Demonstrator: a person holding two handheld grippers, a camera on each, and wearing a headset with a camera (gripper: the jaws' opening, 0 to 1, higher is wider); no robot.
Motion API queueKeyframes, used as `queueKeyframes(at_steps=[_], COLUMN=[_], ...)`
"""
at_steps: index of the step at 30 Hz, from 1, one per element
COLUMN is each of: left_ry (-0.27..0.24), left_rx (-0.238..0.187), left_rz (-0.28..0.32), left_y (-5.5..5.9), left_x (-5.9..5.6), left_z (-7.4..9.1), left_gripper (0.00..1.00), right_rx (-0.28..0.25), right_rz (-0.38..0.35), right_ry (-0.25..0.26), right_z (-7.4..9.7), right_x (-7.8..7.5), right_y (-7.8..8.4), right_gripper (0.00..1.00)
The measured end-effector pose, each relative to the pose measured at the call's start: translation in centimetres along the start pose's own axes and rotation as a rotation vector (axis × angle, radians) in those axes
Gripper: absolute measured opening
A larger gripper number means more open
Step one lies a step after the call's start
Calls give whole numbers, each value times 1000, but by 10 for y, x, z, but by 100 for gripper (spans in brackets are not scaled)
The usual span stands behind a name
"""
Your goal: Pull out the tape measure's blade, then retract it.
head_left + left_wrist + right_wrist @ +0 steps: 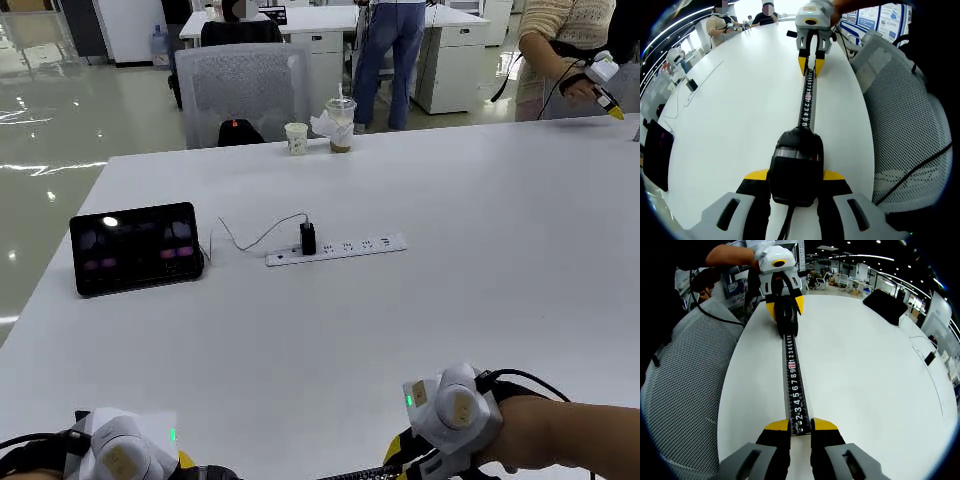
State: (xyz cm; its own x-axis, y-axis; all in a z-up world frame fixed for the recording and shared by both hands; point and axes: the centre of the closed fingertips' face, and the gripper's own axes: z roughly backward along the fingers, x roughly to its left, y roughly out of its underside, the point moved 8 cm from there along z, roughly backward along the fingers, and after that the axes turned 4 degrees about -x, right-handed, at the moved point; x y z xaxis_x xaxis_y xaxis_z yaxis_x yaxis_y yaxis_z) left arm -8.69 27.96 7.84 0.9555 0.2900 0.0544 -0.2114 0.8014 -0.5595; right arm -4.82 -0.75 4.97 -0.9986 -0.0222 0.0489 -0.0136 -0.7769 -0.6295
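Where the tape is: case (796, 165) held in the left gripper (795, 176) at the near edge of the table (450, 250); the blade (792, 375) runs from it along that edge to the right gripper (800, 426).
Left gripper: jaws closed on the case's sides, gripping it.
Right gripper: jaws narrow, pinching the blade's tip at the hook.
Blade: out, markings up, straight between the two grippers, which stand well apart; I cannot tell whether it touches the table.
Done: pull-out looks complete or close to it, since a good length shows.
To do: retraction, not yet begun; I judge the tip must be walked back toward the case so the blade winds in.
Risk: a freed tip could whip back.
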Motion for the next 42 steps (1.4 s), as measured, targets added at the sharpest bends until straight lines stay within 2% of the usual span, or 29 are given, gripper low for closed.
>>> queueKeyframes(at_steps=[42], left_ry=[-7], left_rx=[3], left_rz=[2], left_y=[-1], left_x=[-2], left_z=[0], left_gripper=[30], right_rx=[12], right_rz=[2], right_ry=[6], right_z=[12], right_x=[-1], right_y=[13], right_gripper=[11])
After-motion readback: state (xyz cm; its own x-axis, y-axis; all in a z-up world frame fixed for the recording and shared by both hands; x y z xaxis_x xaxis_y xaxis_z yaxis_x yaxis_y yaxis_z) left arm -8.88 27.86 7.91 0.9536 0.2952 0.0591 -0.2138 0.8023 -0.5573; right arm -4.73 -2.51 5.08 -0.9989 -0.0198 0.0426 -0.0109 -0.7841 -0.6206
